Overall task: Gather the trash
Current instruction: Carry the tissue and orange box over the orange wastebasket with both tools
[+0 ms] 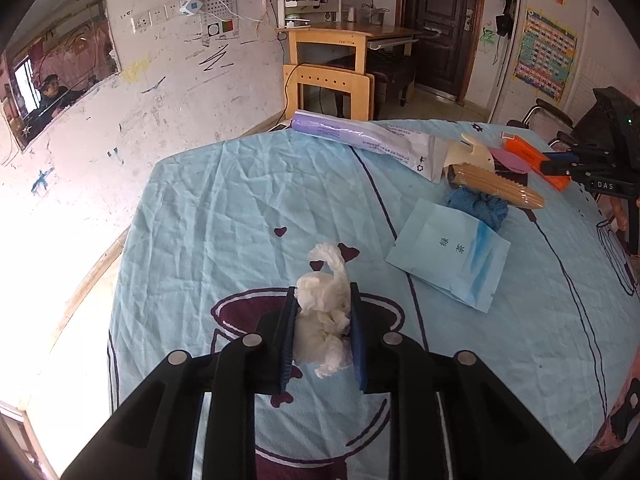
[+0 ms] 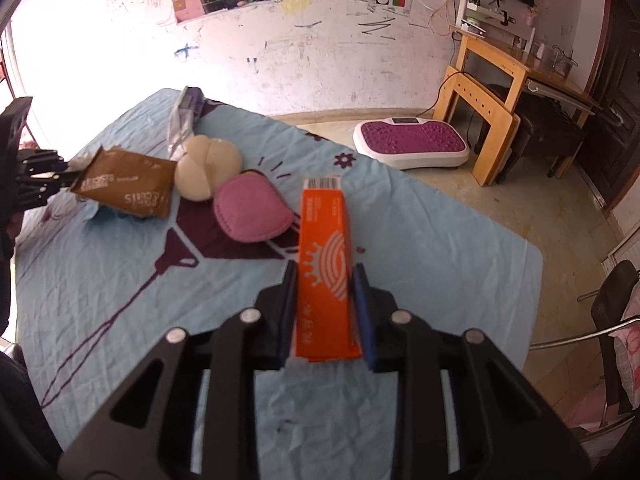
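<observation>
The left tool (image 1: 323,332) shows matte black angular linkage arms, each capped with a round silver pivot pin, four in a row, and two flat dark blue ribbed fingers (image 1: 286,344) at the front. The right tool (image 2: 325,312) is built the same: black arms with triangular cut-outs, four silver pins, blue fingers (image 2: 365,316). From the left wrist view, the right tool's black body carries white "DAS" lettering and a small green light.
</observation>
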The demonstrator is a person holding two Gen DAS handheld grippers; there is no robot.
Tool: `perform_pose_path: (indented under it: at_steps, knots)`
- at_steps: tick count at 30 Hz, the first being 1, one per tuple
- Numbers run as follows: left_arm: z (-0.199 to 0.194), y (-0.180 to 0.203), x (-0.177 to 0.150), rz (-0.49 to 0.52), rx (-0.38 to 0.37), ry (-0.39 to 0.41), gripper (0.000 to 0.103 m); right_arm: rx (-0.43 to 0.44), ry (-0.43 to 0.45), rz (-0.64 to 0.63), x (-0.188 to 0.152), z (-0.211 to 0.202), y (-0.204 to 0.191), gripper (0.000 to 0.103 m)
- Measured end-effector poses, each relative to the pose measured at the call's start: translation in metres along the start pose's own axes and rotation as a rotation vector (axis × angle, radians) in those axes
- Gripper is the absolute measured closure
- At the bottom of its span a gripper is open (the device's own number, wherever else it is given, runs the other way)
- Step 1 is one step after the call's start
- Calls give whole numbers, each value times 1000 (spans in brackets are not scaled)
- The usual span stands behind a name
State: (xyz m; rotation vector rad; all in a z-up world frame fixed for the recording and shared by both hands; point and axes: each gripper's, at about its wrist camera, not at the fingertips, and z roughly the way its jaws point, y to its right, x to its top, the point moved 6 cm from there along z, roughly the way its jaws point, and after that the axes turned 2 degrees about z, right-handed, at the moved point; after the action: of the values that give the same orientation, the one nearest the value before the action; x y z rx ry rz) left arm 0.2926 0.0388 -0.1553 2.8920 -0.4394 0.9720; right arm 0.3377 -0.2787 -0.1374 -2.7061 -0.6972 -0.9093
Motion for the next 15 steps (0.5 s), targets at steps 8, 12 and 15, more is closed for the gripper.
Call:
perform_pose_path:
  at_steps: [8,12,15]
  knots:
    - [-16,7,-11,0,-9,7,83,-84,43,-74,-14,-35,-28,77]
    - [-25,14,-13,-4,-21,21,83,-133,60,-52,-2,-30,-14,38]
    - [-31,14,-11,-9,-21,31,83,-117,32,-42,4,-12,-8,26]
